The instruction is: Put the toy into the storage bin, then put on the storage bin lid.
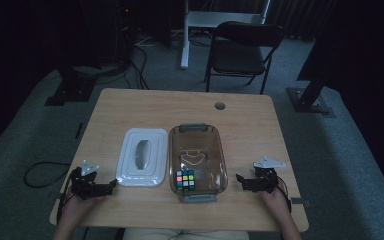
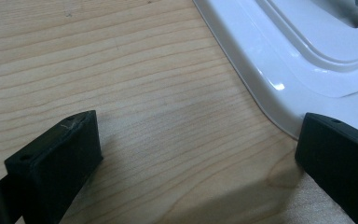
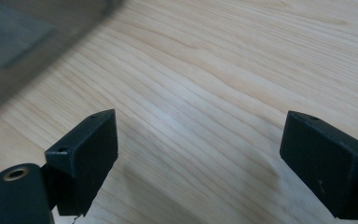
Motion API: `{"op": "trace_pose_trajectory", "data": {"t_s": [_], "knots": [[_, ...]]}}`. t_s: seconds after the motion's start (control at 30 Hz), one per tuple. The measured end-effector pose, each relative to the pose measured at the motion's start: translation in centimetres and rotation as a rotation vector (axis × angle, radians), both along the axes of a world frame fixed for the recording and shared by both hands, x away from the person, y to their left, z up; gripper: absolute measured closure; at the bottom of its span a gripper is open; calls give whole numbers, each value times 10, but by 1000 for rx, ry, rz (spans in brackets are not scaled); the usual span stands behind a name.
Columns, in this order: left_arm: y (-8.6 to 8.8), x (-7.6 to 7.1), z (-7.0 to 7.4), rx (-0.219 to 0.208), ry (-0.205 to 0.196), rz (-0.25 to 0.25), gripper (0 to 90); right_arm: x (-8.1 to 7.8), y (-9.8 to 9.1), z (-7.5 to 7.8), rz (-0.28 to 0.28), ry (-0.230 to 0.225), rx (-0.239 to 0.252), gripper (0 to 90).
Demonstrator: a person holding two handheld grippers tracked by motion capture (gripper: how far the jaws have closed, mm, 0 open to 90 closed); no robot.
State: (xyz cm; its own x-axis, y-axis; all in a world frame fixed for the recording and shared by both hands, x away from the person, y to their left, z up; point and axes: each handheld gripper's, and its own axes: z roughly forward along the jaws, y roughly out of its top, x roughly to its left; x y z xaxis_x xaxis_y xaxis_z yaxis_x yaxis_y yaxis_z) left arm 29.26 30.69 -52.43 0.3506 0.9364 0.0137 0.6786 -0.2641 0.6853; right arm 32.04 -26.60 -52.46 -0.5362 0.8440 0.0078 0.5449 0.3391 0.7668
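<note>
The white lid is lying flat on the tabletop, left of the clear brown container, their long sides nearly touching, both nearer the front edge than the back. The cube puzzle is sitting inside the container at its front end. The left gripper is resting near the front-left corner with its jaws standing wide apart and holding nothing; in the left gripper view one jaw is lying just beside the lid's rounded front-left corner and the other is over bare wood. The right gripper is waiting by the front-right part of the tabletop, just beside the container's right wall, jaws likewise spread and empty. The step in hand is probably taking up the lid to close the container. To do it well, the left gripper should be straddling the lid's thin rim squarely, one jaw sliding under the lip and the other over it, before closing. The smooth plastic is likely slippery, so a deep bite is better than a tip pinch. The right gripper is best placed to be steadying the container against sliding.
</note>
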Motion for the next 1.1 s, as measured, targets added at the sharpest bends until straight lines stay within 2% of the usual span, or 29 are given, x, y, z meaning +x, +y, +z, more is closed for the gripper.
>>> {"op": "trace_pose_trajectory", "data": {"t_s": [0.13,0.23,0.3,0.47,0.93,1.1], "knots": [[0,0,0,0,0,3,6,-4,0,-2,-59,8,-72,111],[0,0,0,-1,0,3,6,-6,-3,-2,-76,7,-58,111],[0,0,0,-1,0,3,6,-6,-5,-3,-85,21,-64,111],[0,0,0,-1,0,3,6,-7,-10,-3,-139,57,-35,111],[0,0,0,-1,-1,15,6,-6,-10,-3,-138,57,-34,111],[0,-1,1,3,14,17,7,-6,-10,-3,-139,57,-33,111]]}}
